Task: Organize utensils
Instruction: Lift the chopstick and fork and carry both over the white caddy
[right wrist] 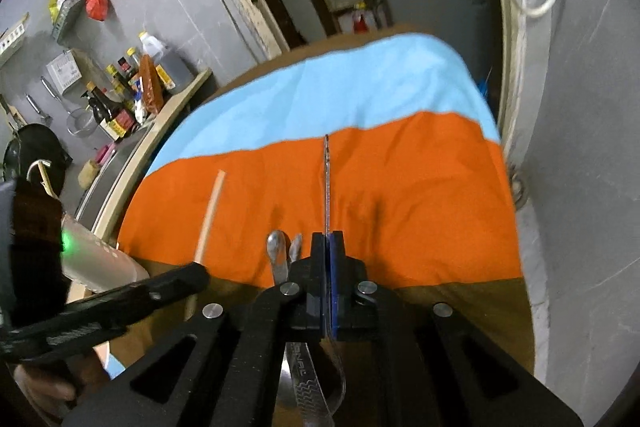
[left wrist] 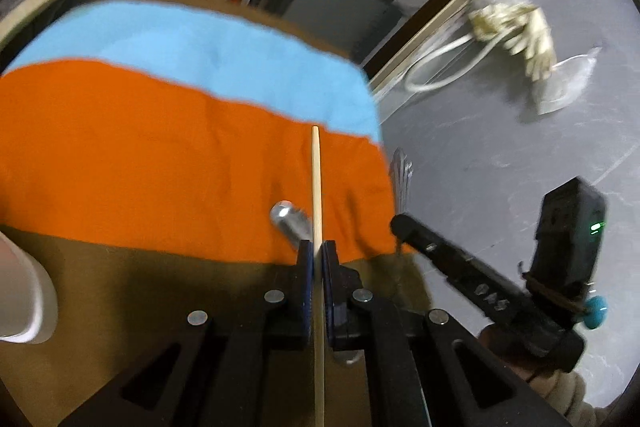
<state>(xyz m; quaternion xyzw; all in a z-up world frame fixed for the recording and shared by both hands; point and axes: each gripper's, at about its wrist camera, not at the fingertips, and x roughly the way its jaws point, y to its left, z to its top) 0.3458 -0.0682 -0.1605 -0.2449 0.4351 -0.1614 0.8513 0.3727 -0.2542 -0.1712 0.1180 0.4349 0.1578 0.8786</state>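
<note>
The left gripper (left wrist: 318, 259) is closed on a wooden chopstick (left wrist: 316, 187), which runs straight out between its pads over the orange cloth (left wrist: 140, 155). The chopstick tip ends near the seam where the orange cloth meets the blue cloth (left wrist: 180, 39). The right gripper (right wrist: 328, 251) is clamped on a metal utensil (right wrist: 327, 187), seen edge-on, thin and pointing toward the same seam; what kind of utensil it is cannot be told. Two more metal handles (right wrist: 280, 251) lie on the orange cloth just left of the right gripper, near the cloth's near edge. Both cloths cover a brown table (left wrist: 140, 287); bare brown shows along the near edge. The table's right edge lies close to a grey wall (right wrist: 580, 187). Its left edge adjoins a counter (right wrist: 176, 103) crowded with bottles (right wrist: 116, 107). The middle of the orange cloth and the whole blue cloth are bare. A white rim (left wrist: 36, 291) shows at the near left of the table.
</note>
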